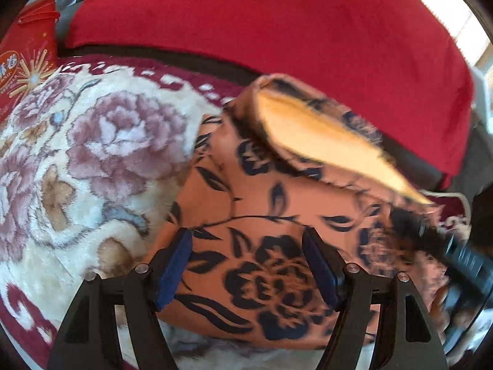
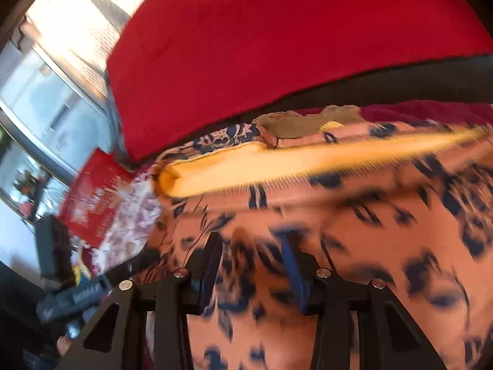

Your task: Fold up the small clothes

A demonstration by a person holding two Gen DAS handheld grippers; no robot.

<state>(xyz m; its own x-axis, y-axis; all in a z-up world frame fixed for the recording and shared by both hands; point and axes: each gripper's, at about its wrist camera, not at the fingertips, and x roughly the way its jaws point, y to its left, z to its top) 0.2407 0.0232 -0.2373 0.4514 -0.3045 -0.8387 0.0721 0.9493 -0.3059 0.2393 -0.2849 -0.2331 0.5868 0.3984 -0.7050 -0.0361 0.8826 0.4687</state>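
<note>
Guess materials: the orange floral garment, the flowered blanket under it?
Orange floral garment: looks like thin woven or knit fabric, matte, printed dark flowers, plain yellow inner face at its opening. Flowered blanket: plush fleece, likely synthetic; fuzzy pile blurs the rose pattern.

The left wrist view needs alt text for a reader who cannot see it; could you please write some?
An orange garment with a dark blue flower print lies on a floral plush blanket, its pale yellow lining showing at a raised edge. The open left gripper is over the garment, a red cushion behind.
</note>
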